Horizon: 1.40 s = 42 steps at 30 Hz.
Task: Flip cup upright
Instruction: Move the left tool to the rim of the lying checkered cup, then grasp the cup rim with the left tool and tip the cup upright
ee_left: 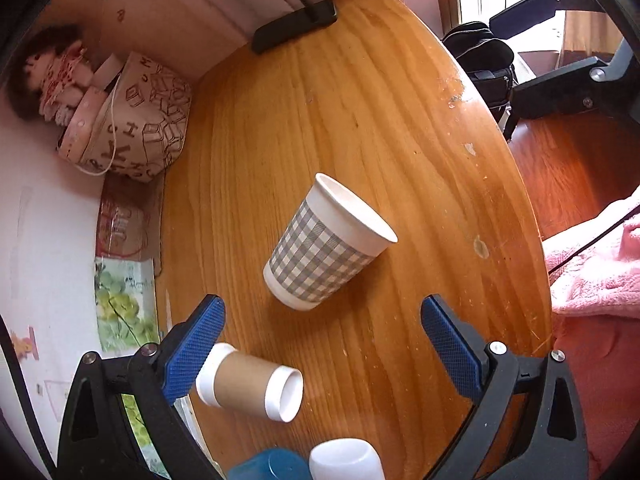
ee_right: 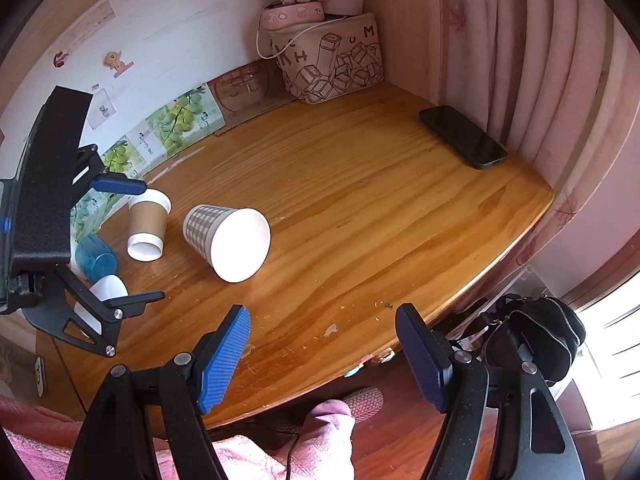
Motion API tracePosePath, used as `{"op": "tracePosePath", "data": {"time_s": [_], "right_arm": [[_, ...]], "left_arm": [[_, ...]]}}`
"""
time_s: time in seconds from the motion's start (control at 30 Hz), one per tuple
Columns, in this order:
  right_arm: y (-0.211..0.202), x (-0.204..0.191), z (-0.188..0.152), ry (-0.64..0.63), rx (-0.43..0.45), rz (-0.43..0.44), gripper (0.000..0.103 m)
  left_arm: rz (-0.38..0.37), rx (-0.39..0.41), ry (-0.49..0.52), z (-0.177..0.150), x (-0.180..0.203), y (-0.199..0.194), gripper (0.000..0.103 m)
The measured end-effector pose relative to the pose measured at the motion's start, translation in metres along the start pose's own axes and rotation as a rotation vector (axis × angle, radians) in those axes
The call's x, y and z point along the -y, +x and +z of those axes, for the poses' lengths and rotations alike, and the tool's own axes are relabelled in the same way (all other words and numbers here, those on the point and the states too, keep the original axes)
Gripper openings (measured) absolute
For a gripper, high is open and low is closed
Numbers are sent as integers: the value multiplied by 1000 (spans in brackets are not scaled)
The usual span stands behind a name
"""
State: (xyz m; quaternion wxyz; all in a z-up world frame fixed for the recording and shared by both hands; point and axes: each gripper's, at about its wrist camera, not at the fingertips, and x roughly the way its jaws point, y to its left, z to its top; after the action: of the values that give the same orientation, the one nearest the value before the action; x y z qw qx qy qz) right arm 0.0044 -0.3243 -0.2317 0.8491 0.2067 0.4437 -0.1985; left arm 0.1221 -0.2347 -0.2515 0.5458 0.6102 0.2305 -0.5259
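A grey-and-white checked paper cup (ee_left: 326, 246) lies on its side on the wooden table (ee_left: 360, 100), mouth pointing right and away; in the right wrist view (ee_right: 224, 238) its white mouth faces me. My left gripper (ee_left: 322, 322) is open, its blue pads just short of the cup's base, straddling nothing. It shows at the left of the right wrist view (ee_right: 138, 240), above the other cups. My right gripper (ee_right: 322, 344) is open and empty over the table's front edge, well right of the cup.
A brown-sleeved paper cup (ee_left: 250, 384) lies on its side by the left finger. A blue cup (ee_left: 270, 466) and a white cup (ee_left: 346, 460) lie nearer. A black phone (ee_right: 462, 136) lies at the far edge by the curtain. A printed bag (ee_right: 328, 60) stands in the corner.
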Motion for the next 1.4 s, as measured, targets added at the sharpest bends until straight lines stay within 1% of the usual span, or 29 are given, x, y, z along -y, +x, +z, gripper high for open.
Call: {"op": "tracePosePath", "data": {"time_s": [0.17,0.33,0.37,0.5,0.7,0.83,1.1,1.2,1.27,1.3,1.37,1.4], "right_arm": [[7,14,6,2,-12,17,76],[12,23,8,-1,-23,21,76],[12,24,8,0,-25,25,76],[15,30,7,0,-37,28,76],[18,39,6,25,-54,45,76],[20,45,4,38,-60,39,76],[21,53,4,74,-55,23,76],[22,52,4,71,-55,23,76],[21,52,4,67,-54,26,76],[20,51,4,63,-54,26,76],[20,51,4,58,-52,27,76],[19,50,3,57,-52,28,76]], "left_arm": [[-24,-2,34,25,-13,16,99],[-66,-1,61,45,-17,27,99],[-102,-34,53,49,-18,30,99],[-140,-53,67,58,-16,41,99],[-180,-105,91,62,-12,57,99],[-214,-150,108,62,-9,67,99],[-235,-192,103,59,-10,79,99],[-269,-199,87,61,-12,79,94],[-284,-218,80,62,-13,81,88],[-289,-227,75,62,-14,82,82],[-297,-249,55,62,-15,86,76],[-308,-261,36,61,-16,88,71]]}}
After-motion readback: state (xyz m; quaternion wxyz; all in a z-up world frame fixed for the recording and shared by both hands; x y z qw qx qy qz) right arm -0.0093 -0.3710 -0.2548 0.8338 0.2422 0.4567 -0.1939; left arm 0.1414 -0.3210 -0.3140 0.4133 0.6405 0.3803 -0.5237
